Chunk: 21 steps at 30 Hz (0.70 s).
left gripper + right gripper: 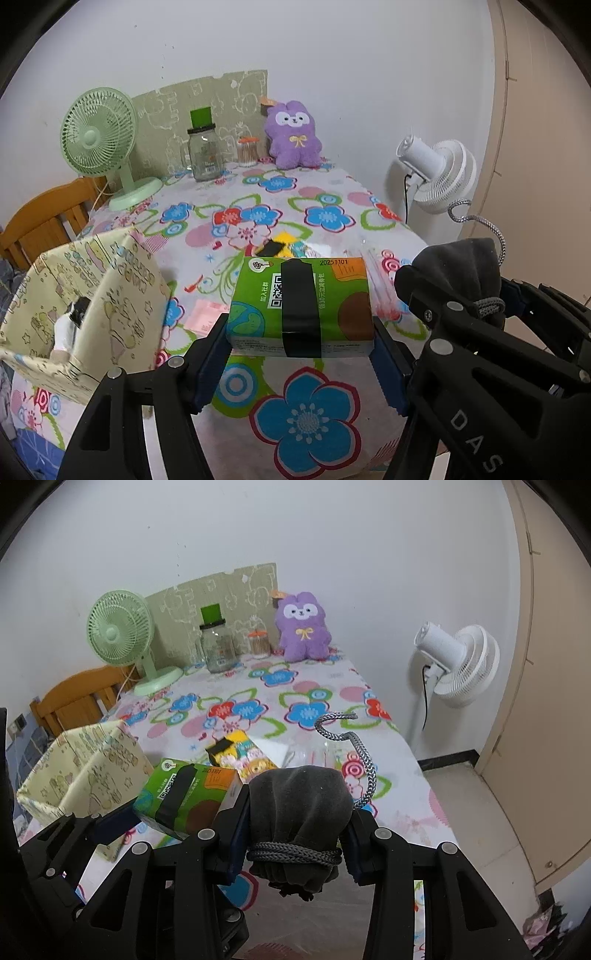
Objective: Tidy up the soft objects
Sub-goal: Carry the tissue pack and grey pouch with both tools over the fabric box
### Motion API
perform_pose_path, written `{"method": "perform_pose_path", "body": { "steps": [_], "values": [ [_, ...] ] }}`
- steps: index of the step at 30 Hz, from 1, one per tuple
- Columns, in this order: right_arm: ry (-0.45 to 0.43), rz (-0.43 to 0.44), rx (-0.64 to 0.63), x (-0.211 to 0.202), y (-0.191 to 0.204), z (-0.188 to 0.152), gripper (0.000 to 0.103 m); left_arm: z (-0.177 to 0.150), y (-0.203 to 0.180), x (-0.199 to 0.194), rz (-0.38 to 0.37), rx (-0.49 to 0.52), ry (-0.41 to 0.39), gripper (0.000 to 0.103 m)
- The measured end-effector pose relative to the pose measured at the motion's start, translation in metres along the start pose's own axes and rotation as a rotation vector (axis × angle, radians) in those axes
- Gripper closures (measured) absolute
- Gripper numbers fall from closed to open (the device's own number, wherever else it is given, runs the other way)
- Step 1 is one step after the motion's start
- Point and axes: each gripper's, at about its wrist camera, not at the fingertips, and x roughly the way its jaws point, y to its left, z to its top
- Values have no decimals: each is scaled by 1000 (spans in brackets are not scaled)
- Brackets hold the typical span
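Note:
A green tissue pack (300, 306) with a black tape band hangs above the flowered tablecloth, and my left gripper (301, 343) is shut on its two ends. The same tissue pack (184, 797) shows at the left of the right wrist view. My right gripper (295, 827) is shut on a dark grey drawstring pouch (299, 805) tied with a grey braided cord (364, 764). That pouch (461, 273) also appears at the right of the left wrist view, beside the pack. A cream patterned storage box (85, 306) stands open at the left, with a black-and-white soft item inside.
At the table's back stand a purple plush bunny (293, 134), a glass jar (203, 155), a cotton-swab pot (247, 151) and a green desk fan (99, 136). A yellow packet (243, 757) and clear plastic lie mid-table. A white floor fan (458, 664) stands right; a wooden chair (74, 698) left.

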Motion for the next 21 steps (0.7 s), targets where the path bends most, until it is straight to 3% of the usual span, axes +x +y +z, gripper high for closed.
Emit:
{"method": "perform_pose_path", "body": {
  "steps": [21],
  "values": [
    [-45,40,-20,-22,24,40,57,33,25,-25,52,-55,-30,30]
  ]
}}
